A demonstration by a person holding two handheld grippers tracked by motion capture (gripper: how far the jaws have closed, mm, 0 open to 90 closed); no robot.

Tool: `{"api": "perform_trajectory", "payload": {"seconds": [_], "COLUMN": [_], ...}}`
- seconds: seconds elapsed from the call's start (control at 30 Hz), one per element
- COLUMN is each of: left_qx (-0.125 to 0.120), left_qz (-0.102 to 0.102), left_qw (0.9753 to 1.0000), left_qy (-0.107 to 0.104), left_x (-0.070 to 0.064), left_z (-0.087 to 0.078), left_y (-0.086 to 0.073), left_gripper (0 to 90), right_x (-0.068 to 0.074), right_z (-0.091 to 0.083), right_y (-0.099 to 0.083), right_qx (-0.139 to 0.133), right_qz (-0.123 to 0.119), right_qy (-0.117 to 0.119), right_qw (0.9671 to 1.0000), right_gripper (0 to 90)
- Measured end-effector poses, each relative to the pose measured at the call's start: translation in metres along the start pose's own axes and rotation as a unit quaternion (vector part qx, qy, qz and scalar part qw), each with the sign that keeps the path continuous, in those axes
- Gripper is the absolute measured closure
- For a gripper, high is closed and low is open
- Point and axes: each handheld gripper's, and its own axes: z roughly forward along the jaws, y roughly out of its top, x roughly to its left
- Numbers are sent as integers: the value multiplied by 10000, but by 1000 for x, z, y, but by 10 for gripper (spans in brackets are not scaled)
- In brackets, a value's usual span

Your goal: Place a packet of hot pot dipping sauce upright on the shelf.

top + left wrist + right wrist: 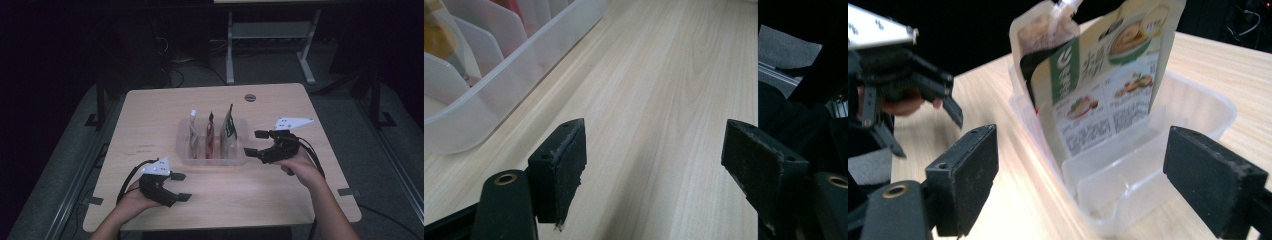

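Pale wood made up the table (150, 125) we worked at, with a dark room and a second desk frame (270, 35) behind it.

Nearest to us in the high view, our left gripper (180, 186) hovered over the near left part of the table, its jaws spread apart with nothing between them. The left gripper view added what the high view could not: bare wood grain between the jaws, the table's edge to one side, and the rounded corner of the clear tray (484, 107) with its dividers just off to the other side.

Farther in, our right gripper (256, 142) sat just beside the tray's right end, jaws likewise released and empty. From above, the tray (186, 159) lay at mid-table with three pouches standing upright in separate slots: a white one (193, 131), a red one (210, 134) and a green one (229, 129). The right gripper view alone let us read the green pouch (1108, 80): food pictures and printed text on its face. It stood in the end slot, not touched by the jaws. That view also caught the left gripper (923, 117) farther off.
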Motion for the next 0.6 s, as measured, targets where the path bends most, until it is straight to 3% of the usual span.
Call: {"api": "perform_trajectory", "payload": {"seconds": [0.6], "left_qx": [40], "left_qz": [-46], "left_qw": [9999], "left_qy": [139], "left_x": [3], "left_z": [-4], "left_y": [-3], "left_gripper": [256], "right_x": [26], "right_z": [-31], "right_y": [-49], "right_qx": [253], "right_qz": [-234], "right_qy": [-506], "right_qw": [9981], "right_gripper": [138]}}
